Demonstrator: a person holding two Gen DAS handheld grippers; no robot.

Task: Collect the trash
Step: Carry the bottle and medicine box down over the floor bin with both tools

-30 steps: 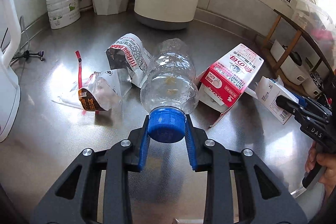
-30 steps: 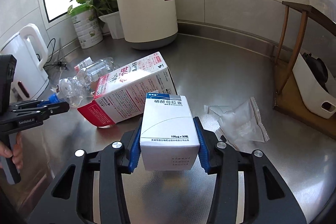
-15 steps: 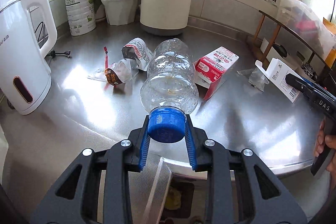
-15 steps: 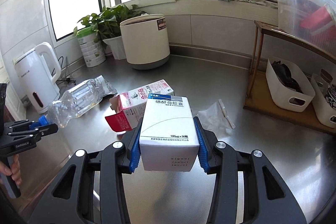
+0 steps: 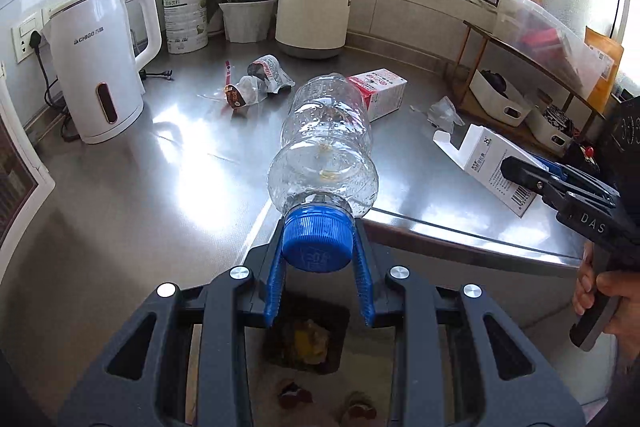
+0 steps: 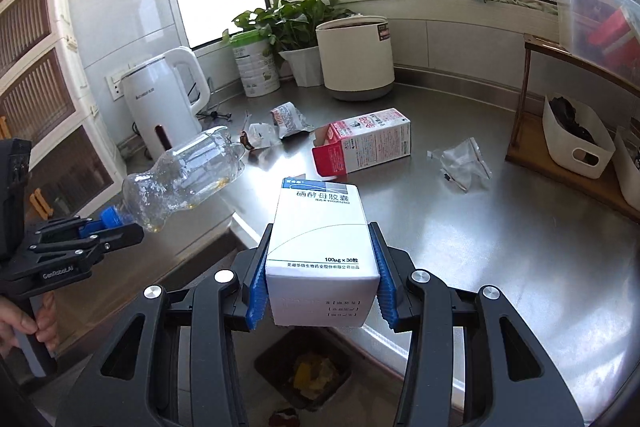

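**My two handheld grippers, as they look**

My left gripper (image 5: 320,267) is matte black plastic, its arms cut with triangular openings and pinned by round silver screws. Its fingers (image 5: 274,287) carry ribbed blue pads. My right gripper (image 6: 322,277) is built the same way: black frame, silver screws, ribbed blue pads. From the side, I read "DAS" in pale letters on the right one and "GenRobot.AI" on the left. Each has a grey pistol handle. My right hand (image 5: 616,297) and left hand (image 6: 18,325) show bare skin.
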